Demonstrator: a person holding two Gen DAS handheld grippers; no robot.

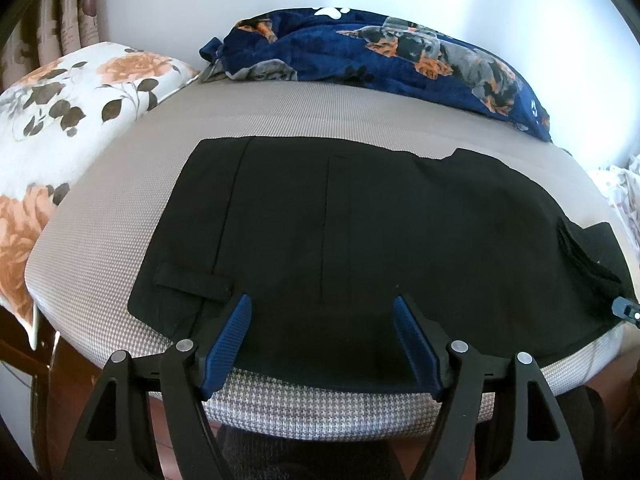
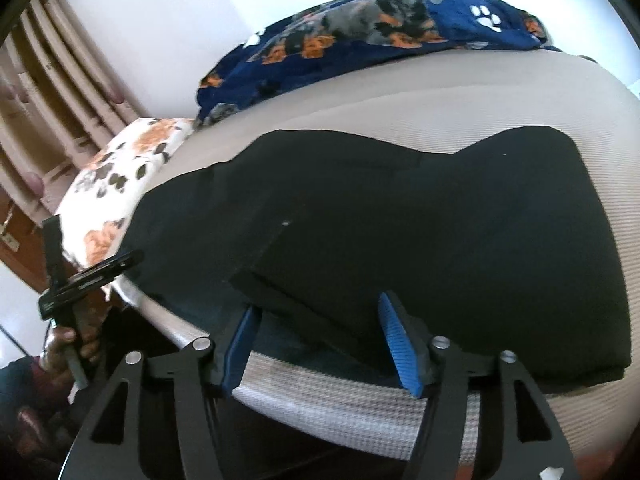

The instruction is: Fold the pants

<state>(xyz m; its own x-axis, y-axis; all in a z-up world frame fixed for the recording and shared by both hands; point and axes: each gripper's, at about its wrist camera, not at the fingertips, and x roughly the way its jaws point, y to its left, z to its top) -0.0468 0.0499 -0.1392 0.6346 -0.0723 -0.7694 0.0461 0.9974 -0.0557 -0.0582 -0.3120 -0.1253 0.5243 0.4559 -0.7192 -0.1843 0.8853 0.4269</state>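
Observation:
Black pants (image 1: 360, 240) lie flat across the grey mattress (image 1: 120, 208), folded lengthwise, waistband at the left. My left gripper (image 1: 322, 304) is open, its blue pads over the near edge of the pants, holding nothing. In the right wrist view the pants (image 2: 440, 240) show a folded layer on top. My right gripper (image 2: 320, 304) is open at the near edge, its fingers either side of a fold corner. The right gripper's tip shows in the left wrist view (image 1: 626, 309) at the far right. The left gripper (image 2: 92, 276) shows at the left.
A floral pillow (image 1: 60, 120) lies at the left end of the bed. A navy dog-print blanket (image 1: 380, 52) is bunched along the far edge by the white wall. Curtains (image 2: 48, 100) hang at the left. The mattress front edge (image 1: 320, 412) drops off below the grippers.

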